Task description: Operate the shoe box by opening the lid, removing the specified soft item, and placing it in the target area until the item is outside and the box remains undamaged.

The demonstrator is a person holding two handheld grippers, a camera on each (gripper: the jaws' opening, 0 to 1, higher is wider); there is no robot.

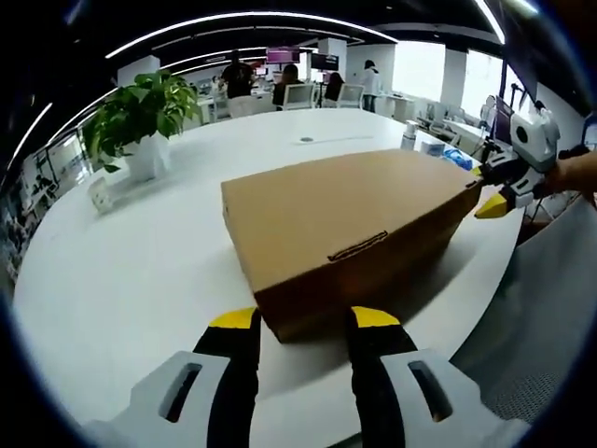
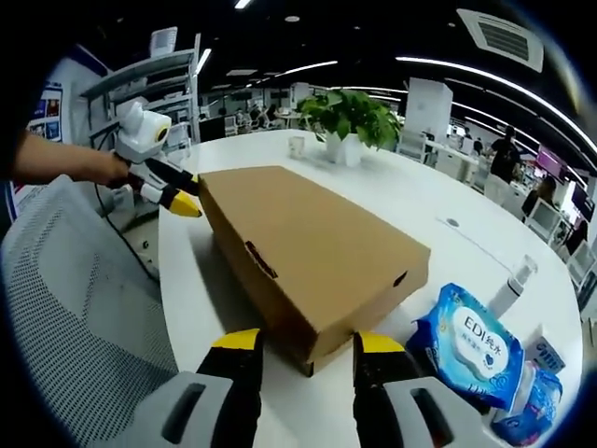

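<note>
Closed brown cardboard shoe box (image 1: 345,233) lying flat on the round white table (image 1: 140,271), my left gripper (image 1: 305,327) spread wide at one corner, my right gripper (image 2: 309,347) likewise parted at the opposite corner, neither gripping, blue wet-wipe packs (image 2: 476,350) sitting beside.

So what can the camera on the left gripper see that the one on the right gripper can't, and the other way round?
The left gripper view alone has the far end of the white table and the people seated beyond it. The right gripper view alone has the blue wipes packs, a small white bottle and grey shelving. Both share the closed cardboard shoe box, the potted plant, and the two grippers at opposite ends of the box, left gripper and right gripper.
</note>
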